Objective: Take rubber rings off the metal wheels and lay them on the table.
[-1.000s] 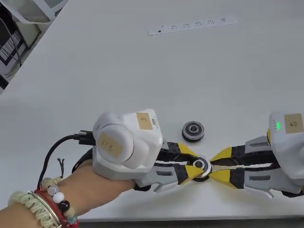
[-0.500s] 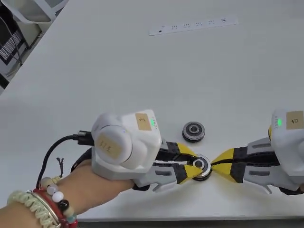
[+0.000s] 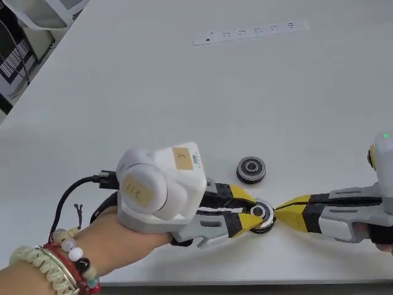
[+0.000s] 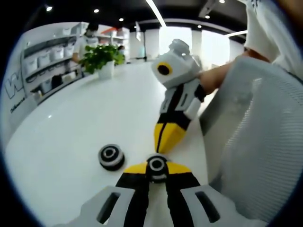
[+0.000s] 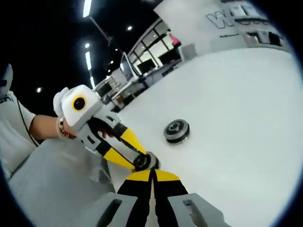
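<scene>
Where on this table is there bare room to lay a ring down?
Broad bare table between the power strip and the loose wheel, and left of that wheel toward the far-left edge. Crowded at the near edge: the left gripper and right gripper meet at the held wheel, loose wheel just behind.

White-bodied left gripper point(image 3: 250, 216), yellow-black jaws, beaded bracelets point(image 3: 58, 261)

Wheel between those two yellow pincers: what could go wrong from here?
1. The right gripper is shut, its tip just at the rim of the wheel that the left gripper clamps; it might slip off without catching the ring.
2. This happens near the front edge of the table, so a dropped wheel could roll off.
3. The other wheel lies close by; a sudden jerk could knock it.
</scene>
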The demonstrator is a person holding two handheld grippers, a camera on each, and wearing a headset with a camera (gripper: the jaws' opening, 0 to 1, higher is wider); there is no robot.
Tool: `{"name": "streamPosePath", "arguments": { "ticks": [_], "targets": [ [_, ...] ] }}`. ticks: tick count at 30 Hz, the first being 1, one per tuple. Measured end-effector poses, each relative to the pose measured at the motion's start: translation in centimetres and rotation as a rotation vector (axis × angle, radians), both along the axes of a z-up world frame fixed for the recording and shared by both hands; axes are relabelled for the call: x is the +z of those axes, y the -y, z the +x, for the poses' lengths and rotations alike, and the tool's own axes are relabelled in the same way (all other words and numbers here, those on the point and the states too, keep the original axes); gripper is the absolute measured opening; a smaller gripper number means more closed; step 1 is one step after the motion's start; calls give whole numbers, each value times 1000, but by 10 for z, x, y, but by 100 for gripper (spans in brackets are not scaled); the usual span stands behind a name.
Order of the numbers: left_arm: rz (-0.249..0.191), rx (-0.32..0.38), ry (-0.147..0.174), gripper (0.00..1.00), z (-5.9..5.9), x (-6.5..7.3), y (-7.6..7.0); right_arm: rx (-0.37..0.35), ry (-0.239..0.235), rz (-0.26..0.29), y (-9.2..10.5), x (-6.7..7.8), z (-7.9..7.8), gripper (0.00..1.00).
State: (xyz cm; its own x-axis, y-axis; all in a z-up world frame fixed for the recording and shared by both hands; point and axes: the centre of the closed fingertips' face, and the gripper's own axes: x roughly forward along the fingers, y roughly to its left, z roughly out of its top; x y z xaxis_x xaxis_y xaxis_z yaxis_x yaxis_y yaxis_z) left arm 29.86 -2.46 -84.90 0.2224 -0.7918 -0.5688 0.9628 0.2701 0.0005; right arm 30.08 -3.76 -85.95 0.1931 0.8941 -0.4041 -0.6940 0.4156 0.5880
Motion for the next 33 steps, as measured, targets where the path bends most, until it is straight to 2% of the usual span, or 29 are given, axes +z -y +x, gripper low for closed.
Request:
{"name": "streamPosePath", "arguments": {
  "ticks": [4, 11, 14, 22, 33],
  "targets": [
    [-1, 0, -2, 13, 0, 0, 0, -56, -82, 103, -2, 7, 1, 0],
    [-3, -2, 0, 13, 0, 0, 0, -65, -116, 129, -2, 8, -2, 0],
    [-2, -6, -2, 13, -1, 0, 1, -67, -149, 148, -3, 10, -4, 0],
    [2, -16, 13, 13, -1, 2, -1, -48, -146, 157, -10, 18, -7, 0],
    [6, -20, 22, 13, -2, 1, 0, -43, -156, 158, -12, 19, -9, 0]
  ]
}}
